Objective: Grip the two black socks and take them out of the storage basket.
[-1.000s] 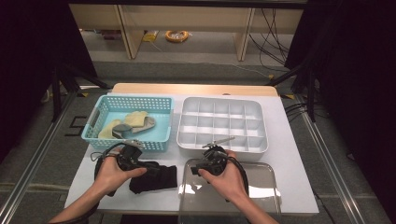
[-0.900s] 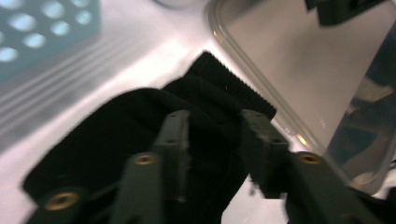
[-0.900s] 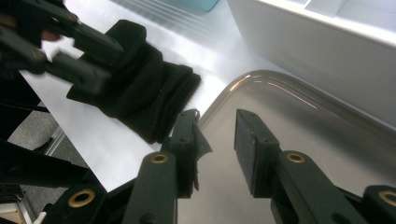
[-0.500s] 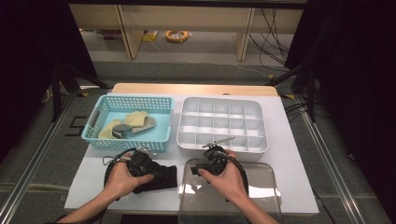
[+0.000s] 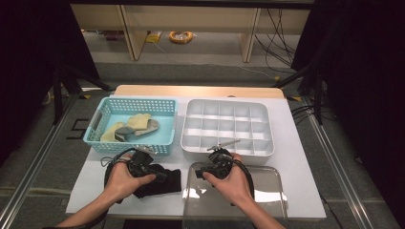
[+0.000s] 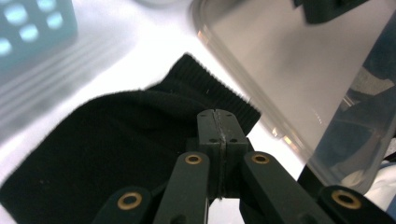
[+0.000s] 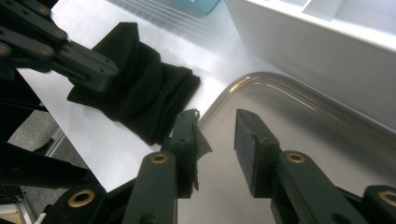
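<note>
black ribbed sock point(image 5: 160, 180), teal basket point(image 5: 131, 126), white organizer point(image 5: 227, 126)

Both forearms come in from the near edge, each hand wrapped around a black two-jaw tool. The left tool point(image 5: 160, 175) points right, its jaws pressed fully together. The right tool point(image 7: 215, 140) points left, jaws standing apart.

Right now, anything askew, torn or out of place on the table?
One oddity: the right tool's left pad facing looks peeled, a loose flap curling into the open gap between its jaws. Otherwise orderly: black sock lies bunched beside the clear tray, with the left tool shut on it. Basket and divided box sit square.
</note>
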A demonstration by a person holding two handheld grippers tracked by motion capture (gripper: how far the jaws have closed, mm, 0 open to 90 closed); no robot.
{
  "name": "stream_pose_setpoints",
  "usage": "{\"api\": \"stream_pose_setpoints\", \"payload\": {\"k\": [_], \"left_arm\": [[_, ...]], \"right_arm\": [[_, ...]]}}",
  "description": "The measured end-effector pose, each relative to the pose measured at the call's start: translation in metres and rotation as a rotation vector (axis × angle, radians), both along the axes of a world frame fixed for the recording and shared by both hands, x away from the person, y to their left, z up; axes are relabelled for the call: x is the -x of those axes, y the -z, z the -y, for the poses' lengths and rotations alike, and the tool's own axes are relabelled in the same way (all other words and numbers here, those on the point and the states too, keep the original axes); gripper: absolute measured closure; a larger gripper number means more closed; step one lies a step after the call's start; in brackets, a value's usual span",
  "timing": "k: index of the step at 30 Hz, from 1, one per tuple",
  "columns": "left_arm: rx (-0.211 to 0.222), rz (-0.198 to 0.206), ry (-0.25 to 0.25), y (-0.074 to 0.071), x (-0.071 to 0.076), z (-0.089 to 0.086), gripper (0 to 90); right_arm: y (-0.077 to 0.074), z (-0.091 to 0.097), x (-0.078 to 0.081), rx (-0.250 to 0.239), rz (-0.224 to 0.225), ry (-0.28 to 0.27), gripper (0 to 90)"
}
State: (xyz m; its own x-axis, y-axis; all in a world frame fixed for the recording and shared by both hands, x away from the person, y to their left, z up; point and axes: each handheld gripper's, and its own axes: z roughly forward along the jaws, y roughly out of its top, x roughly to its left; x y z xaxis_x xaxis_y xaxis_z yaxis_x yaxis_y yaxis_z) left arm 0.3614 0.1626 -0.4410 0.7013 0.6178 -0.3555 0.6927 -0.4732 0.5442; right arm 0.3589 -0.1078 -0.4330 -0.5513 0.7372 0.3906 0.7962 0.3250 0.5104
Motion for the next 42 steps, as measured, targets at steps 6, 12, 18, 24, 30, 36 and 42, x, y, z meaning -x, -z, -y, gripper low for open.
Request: {"api": "stream_pose_setpoints", "payload": {"k": [6,12,18,24,30,36,42], "left_arm": [[-0.068,-0.044,0.050,0.021,-0.003,0.006,86.4],[-0.074,-0.012,0.051,0.020,0.001,0.007,71.4],[-0.089,0.001,0.058,0.024,0.006,0.013,58.9],[-0.137,0.041,0.073,0.024,0.004,0.014,75.8],[-0.110,0.033,0.054,0.018,0.003,0.008,85.5],[-0.007,0.060,0.005,0.003,0.007,0.011,85.0],[-0.031,0.023,0.033,0.024,0.004,0.019,80.3]], "right_arm": [[0.002,0.000,-0.001,0.008,0.007,-0.015,69.7],[0.001,0.001,-0.001,0.008,0.007,-0.012,69.6],[0.002,0.000,-0.001,0.016,0.008,-0.017,69.5],[0.002,0.000,-0.001,0.016,0.010,-0.016,69.4],[0.003,0.000,-0.001,0.016,0.011,-0.017,69.3],[0.002,0.001,-0.001,0.014,0.013,-0.018,69.2],[0.002,0.000,-0.001,0.011,0.004,-0.016,69.1]]}}
